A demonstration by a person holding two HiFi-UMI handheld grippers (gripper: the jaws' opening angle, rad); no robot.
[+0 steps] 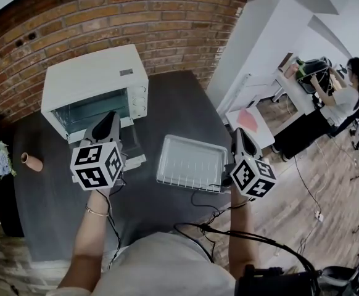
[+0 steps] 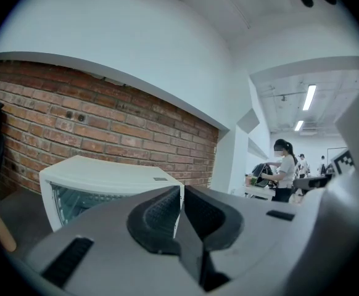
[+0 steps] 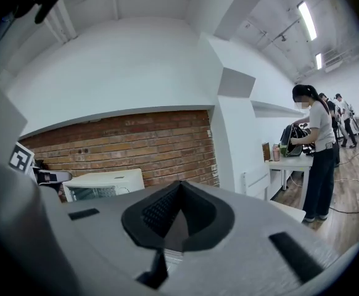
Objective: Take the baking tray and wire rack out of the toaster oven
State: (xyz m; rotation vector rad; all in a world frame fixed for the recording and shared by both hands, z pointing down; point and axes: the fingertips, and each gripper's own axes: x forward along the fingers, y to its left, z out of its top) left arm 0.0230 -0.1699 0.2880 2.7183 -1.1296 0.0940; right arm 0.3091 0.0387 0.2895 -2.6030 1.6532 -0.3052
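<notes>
In the head view the baking tray [image 1: 192,139] lies on the dark bench [image 1: 173,103] between the two tools. It sits off to the right of the left hand-held gripper [image 1: 110,117] and just left of the right hand-held gripper [image 1: 240,133], and neither tool touches it. It is a pale, shallow rectangle with rounded corners, and the wire rack [image 1: 189,165] appears to rest in it as a grid of thin parallel wires. The white toaster oven [image 1: 96,82] stands just ahead of the left hand-held gripper, and its door seems to hang open toward that gripper. With tray and rack both outside the oven, the removal step looks done or nearly done. If the rack is to be set apart from the tray, the next move would call for spreading one pair of jaws and coming in low at a rim. Otherwise only the door remains. In the left gripper view, the left hand-held gripper [image 2: 181,190] has its jaws pressed together with nothing between them. The toaster oven [image 2: 105,180] shows ahead and a little to its left, and the tray is out of sight. In the right gripper view, the right hand-held gripper [image 3: 178,187] is likewise closed on nothing. The toaster oven [image 3: 105,180] stands farther off to its left, and the tray cannot be made out clearly below the jaws.
</notes>
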